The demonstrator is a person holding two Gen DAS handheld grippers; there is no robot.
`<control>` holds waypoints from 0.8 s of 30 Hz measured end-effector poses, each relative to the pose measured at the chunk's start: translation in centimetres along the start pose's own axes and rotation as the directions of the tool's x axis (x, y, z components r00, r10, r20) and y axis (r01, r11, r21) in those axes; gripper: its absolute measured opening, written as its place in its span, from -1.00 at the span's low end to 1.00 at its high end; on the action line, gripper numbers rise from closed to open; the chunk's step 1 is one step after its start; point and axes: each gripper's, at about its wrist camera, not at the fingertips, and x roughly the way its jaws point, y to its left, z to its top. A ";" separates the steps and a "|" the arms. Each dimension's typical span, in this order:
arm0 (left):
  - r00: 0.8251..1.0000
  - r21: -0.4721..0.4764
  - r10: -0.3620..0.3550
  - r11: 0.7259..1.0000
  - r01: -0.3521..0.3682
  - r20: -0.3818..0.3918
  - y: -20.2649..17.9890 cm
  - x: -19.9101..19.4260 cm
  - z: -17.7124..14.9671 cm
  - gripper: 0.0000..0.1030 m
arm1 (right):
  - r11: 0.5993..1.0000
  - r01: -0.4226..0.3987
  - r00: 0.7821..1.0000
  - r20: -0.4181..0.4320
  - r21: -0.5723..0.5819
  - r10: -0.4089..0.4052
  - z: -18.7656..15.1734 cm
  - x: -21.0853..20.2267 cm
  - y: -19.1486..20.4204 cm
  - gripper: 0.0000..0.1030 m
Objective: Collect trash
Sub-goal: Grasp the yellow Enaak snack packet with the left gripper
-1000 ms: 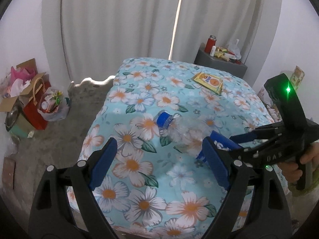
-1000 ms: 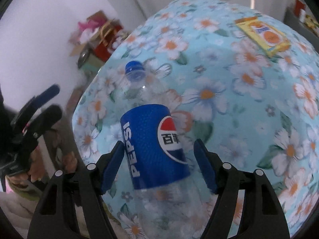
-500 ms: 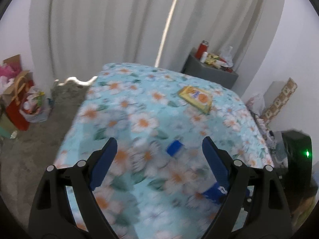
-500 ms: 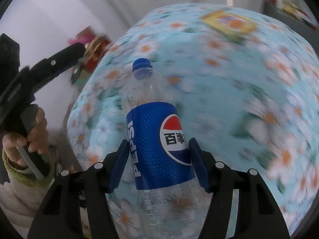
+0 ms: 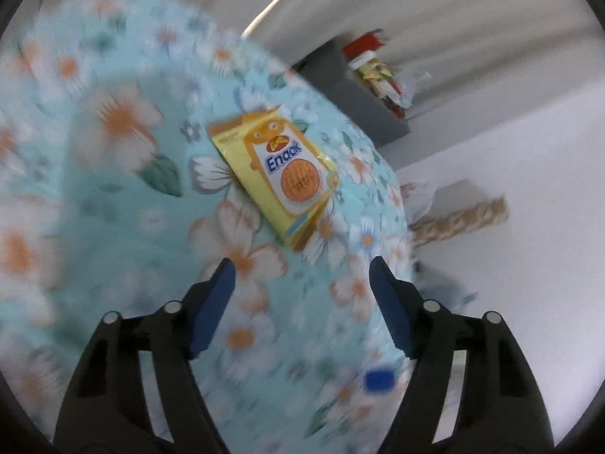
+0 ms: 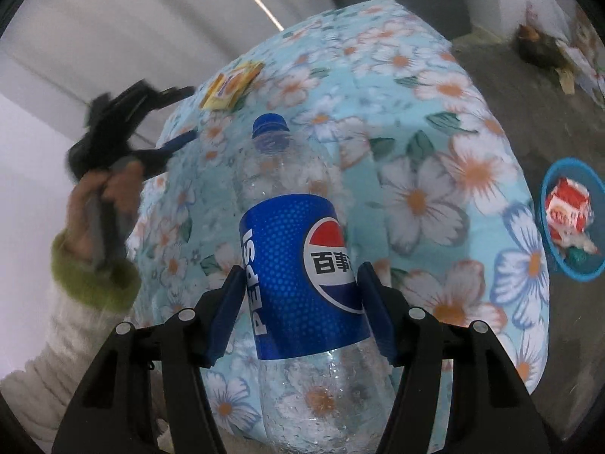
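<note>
Right wrist: hand-held gripper [image 6: 298,302] clamping Pepsi btl [image 6: 302,265]

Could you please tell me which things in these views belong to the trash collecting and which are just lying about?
Part of the job:
- Pepsi bottle, clamped in the right gripper
- yellow Enaak snack packet on the floral bedspread, ahead of the open left gripper
- blue bin on the floor, already holding trash

Just lying about:
- grey side table with its clutter
- white curtain

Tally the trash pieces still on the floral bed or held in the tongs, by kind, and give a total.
Plastic bottle, held in the right tongs: 1
Yellow snack packet, lying on the bed: 1
Total: 2
</note>
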 end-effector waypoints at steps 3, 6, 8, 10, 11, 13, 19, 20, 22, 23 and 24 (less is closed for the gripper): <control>1.000 -0.129 0.013 0.992 -0.013 -0.005 1.4 2.5 1.3 0.11 | 1.000 -0.013 1.000 0.019 0.020 0.013 -0.3 -0.3 -0.5 0.16; 0.999 -0.188 -0.011 0.982 0.017 0.032 1.8 3.5 1.9 0.07 | 0.999 -0.027 0.999 0.031 0.032 0.026 -0.5 -0.1 -0.7 0.16; 0.999 -0.198 -0.003 0.980 0.013 0.050 1.6 3.8 2.1 -0.08 | 0.998 -0.037 0.999 0.036 0.042 0.035 -0.8 -0.2 -0.9 0.16; 0.998 -0.202 0.018 0.979 -0.005 0.062 1.3 4.3 2.2 -0.33 | 0.998 -0.042 0.998 0.037 0.050 0.040 -0.8 -0.1 -0.9 0.16; 0.998 -0.197 0.027 0.980 -0.015 0.062 1.1 4.5 2.2 -0.53 | 0.998 -0.045 0.998 0.038 0.054 0.043 -0.9 -0.2 -1.0 0.16; 0.997 -0.186 0.038 0.982 -0.026 0.060 1.0 5.0 2.3 -0.71 | 0.997 -0.052 0.998 0.044 0.065 0.049 -1.1 -0.3 -1.1 0.16; 0.994 -0.094 0.043 0.995 -0.034 0.096 -0.1 3.2 1.9 -0.95 | 0.994 -0.069 0.996 0.058 0.086 0.065 -1.4 -0.3 -1.5 0.16; 0.994 -0.066 0.041 0.997 -0.035 0.098 -0.4 2.6 1.6 -0.97 | 0.994 -0.071 0.996 0.058 0.087 0.066 -1.4 -0.3 -1.5 0.16; 0.993 0.033 0.040 0.998 -0.044 0.111 -1.8 0.3 0.3 -0.99 | 0.993 -0.079 0.995 0.060 0.091 0.073 -1.5 -0.4 -1.7 0.16; 0.993 0.087 0.036 0.995 -0.046 0.116 -2.4 -0.9 -0.5 -1.00 | 0.992 -0.083 0.995 0.061 0.094 0.077 -1.5 -0.3 -1.8 0.16; 0.993 0.147 0.033 0.988 -0.050 0.116 -3.1 -2.4 -1.5 -1.00 | 0.992 -0.086 0.995 0.061 0.094 0.081 -1.4 -0.3 -1.9 0.16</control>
